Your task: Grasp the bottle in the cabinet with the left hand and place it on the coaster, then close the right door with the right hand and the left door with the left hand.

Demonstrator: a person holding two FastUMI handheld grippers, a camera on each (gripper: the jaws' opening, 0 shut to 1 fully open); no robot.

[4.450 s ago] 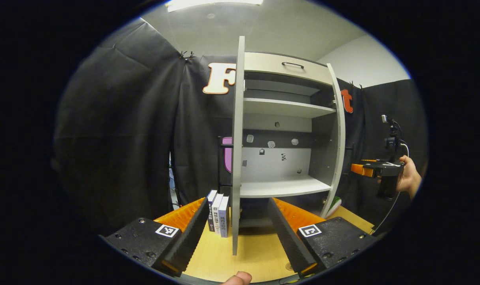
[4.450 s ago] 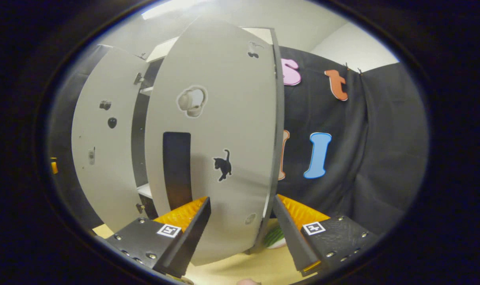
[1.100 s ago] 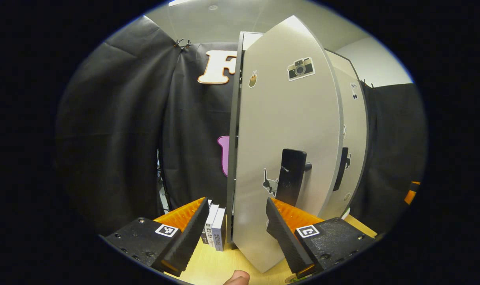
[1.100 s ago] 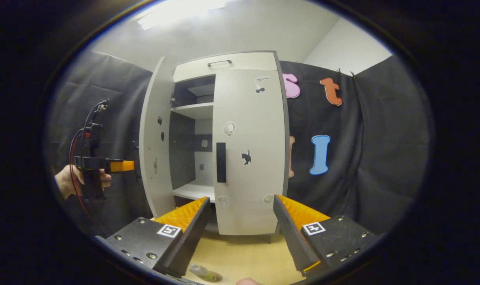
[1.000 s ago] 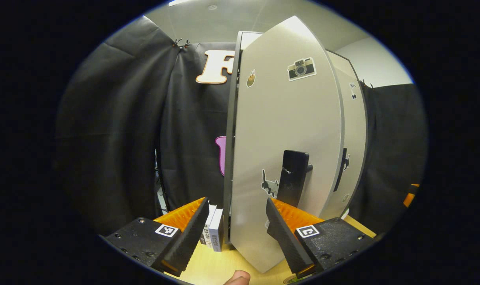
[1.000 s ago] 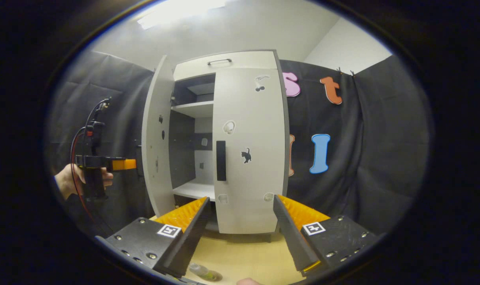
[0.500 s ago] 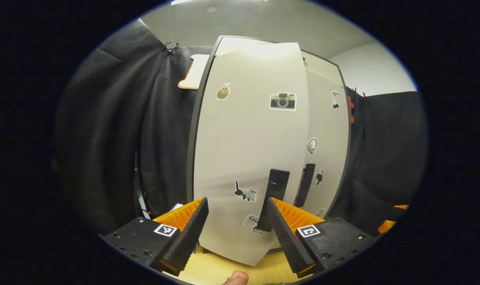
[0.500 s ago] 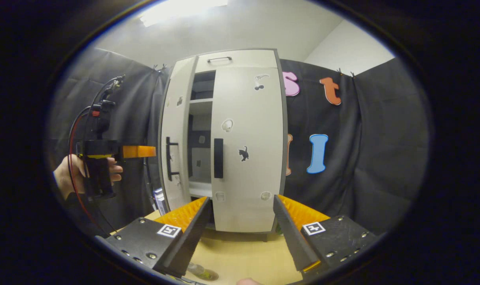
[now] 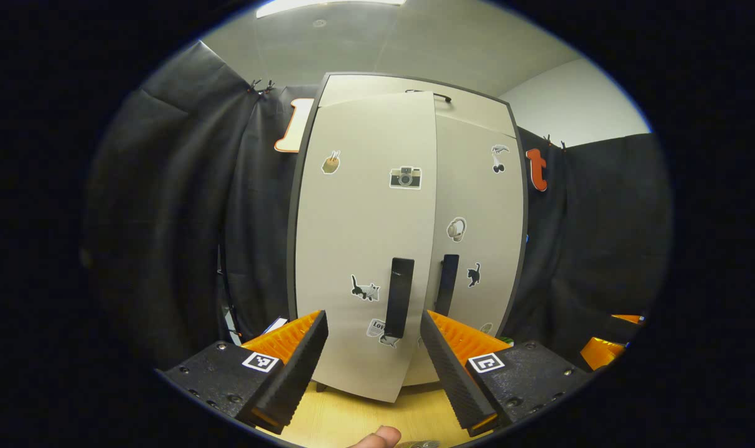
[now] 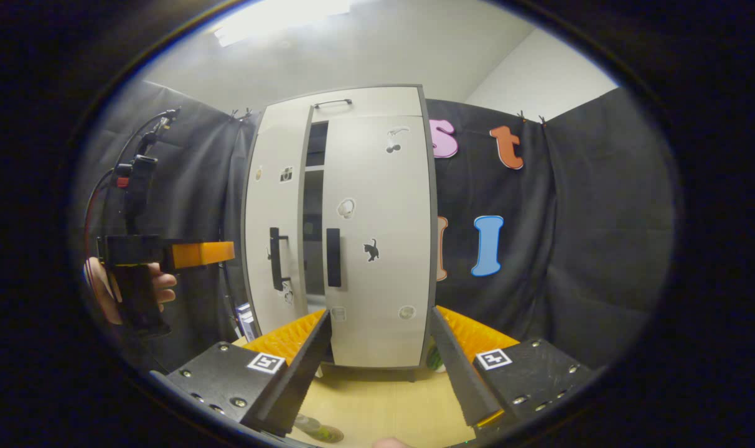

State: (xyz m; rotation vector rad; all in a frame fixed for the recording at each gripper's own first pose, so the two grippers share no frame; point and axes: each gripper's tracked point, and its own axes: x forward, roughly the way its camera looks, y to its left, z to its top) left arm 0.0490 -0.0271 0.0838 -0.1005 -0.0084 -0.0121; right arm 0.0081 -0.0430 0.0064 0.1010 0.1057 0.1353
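The pale cabinet [image 9: 408, 112] stands on the wooden table. Its right door [image 9: 480, 224] is shut flat. The left door [image 9: 365, 236], with a dark handle [image 9: 399, 297], sits slightly ajar, a narrow dark gap [image 10: 313, 205] beside it in the right gripper view. My left gripper [image 9: 371, 367] is open just in front of that door, nothing between its fingers. A hand [image 10: 103, 286] holds it left of the cabinet, where the left gripper [image 10: 218, 253] shows again. My right gripper [image 10: 380, 367] is open, back from the cabinet. The bottle [image 10: 307, 423] on its coaster [image 10: 327, 433] lies low beside it.
Several books [image 10: 246, 320] stand upright left of the cabinet, their tops at books [image 9: 276, 325]. A green and white object [image 10: 436, 361] peeks out at the cabinet's right foot. Bare wooden tabletop [image 10: 383, 404] stretches in front. Black cloth walls close in behind and beside.
The left door has swung from wide open to almost shut, with my left gripper following it round. The right door went shut earlier. My right gripper drew back slightly.
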